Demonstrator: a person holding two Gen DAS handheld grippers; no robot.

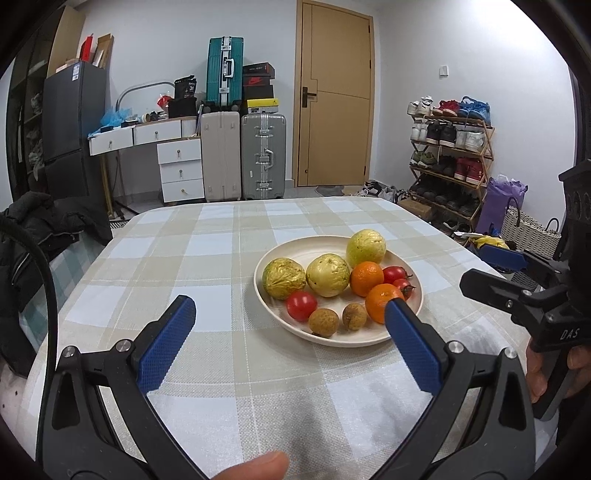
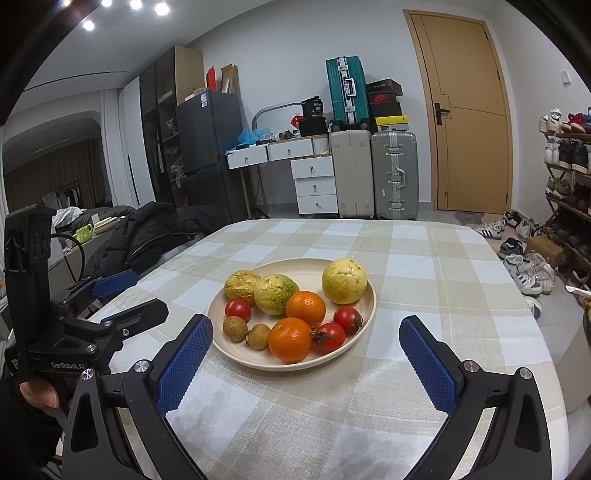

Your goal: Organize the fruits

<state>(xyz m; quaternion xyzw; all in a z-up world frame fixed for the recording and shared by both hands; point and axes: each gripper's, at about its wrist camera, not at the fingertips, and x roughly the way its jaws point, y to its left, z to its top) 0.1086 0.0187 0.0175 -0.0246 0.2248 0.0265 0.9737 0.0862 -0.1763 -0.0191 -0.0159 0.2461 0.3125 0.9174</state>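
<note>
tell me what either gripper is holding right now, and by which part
Nothing is held. The left gripper and right gripper both have open, empty jaws; all the fruit lies on the plate.

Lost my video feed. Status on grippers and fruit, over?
Left gripper and right gripper open, empty. All fruit on round cream plate atop checked tablecloth. Nothing in the way.

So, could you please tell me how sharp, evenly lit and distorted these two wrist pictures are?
Left wrist view: fruit on the plate is sharp, light soft and even, the door bows from fisheye, corners go black. Right wrist view: ceiling lights blow out top left, the table edge curves, shadows faint.
</note>
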